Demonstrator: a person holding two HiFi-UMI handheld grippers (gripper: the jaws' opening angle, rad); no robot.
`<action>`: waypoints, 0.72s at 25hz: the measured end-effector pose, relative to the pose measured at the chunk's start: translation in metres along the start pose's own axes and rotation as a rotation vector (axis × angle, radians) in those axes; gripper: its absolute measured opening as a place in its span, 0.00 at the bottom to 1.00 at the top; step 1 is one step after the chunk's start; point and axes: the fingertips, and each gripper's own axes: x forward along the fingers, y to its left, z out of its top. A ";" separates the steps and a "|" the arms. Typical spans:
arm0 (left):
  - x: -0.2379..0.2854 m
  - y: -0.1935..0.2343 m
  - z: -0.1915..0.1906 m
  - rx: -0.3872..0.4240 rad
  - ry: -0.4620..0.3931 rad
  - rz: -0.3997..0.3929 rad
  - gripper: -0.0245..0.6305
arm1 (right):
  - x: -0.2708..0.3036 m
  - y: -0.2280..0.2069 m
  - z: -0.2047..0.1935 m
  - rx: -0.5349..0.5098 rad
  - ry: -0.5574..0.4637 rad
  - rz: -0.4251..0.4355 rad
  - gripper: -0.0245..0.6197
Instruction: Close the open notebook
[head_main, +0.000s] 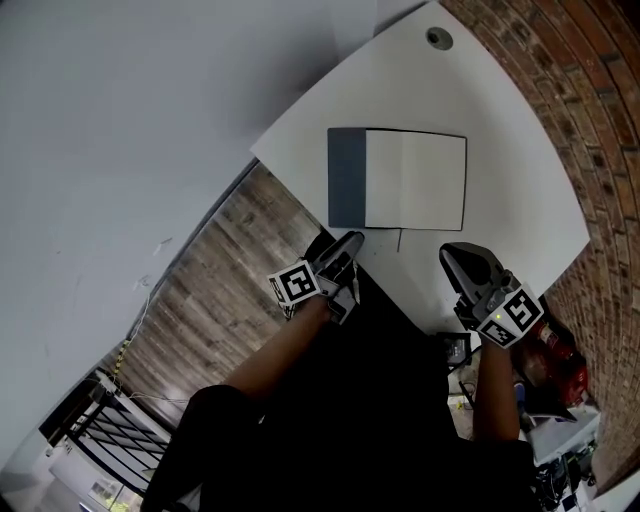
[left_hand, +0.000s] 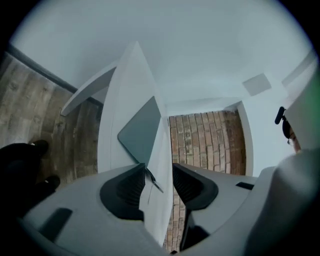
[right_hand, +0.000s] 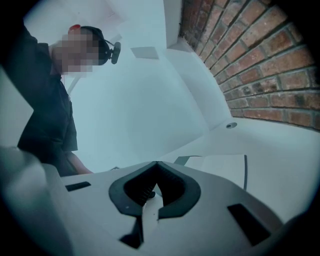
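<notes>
The notebook (head_main: 415, 180) lies flat on the white table (head_main: 500, 100), showing a pale face with a grey strip (head_main: 346, 178) along its left side and a thin ribbon (head_main: 400, 240) trailing off its near edge. My left gripper (head_main: 352, 240) is at the notebook's near left corner with its jaws apart; in the left gripper view (left_hand: 159, 167) the grey strip (left_hand: 142, 131) shows just past the tips, and nothing is pressed between the pads. My right gripper (head_main: 455, 252) hovers near the table's front edge, right of the ribbon, with its tips together (right_hand: 156, 165). The notebook (right_hand: 220, 167) lies beyond it.
A round cable hole (head_main: 438, 38) sits at the table's far end. A brick wall (head_main: 560, 70) runs along the right. Wooden floor (head_main: 220, 290) lies left of the table. Clutter with a red object (head_main: 560, 365) sits at the lower right, a black rack (head_main: 100, 420) at the lower left.
</notes>
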 end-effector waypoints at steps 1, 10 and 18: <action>0.002 0.001 -0.001 0.014 -0.006 0.019 0.29 | -0.002 -0.001 -0.001 0.002 0.002 -0.001 0.05; 0.013 0.005 -0.006 -0.081 -0.078 0.084 0.36 | -0.011 -0.005 -0.004 0.005 0.005 0.005 0.05; 0.018 0.009 -0.004 -0.236 -0.175 0.077 0.34 | -0.017 -0.007 -0.001 0.000 -0.010 0.007 0.05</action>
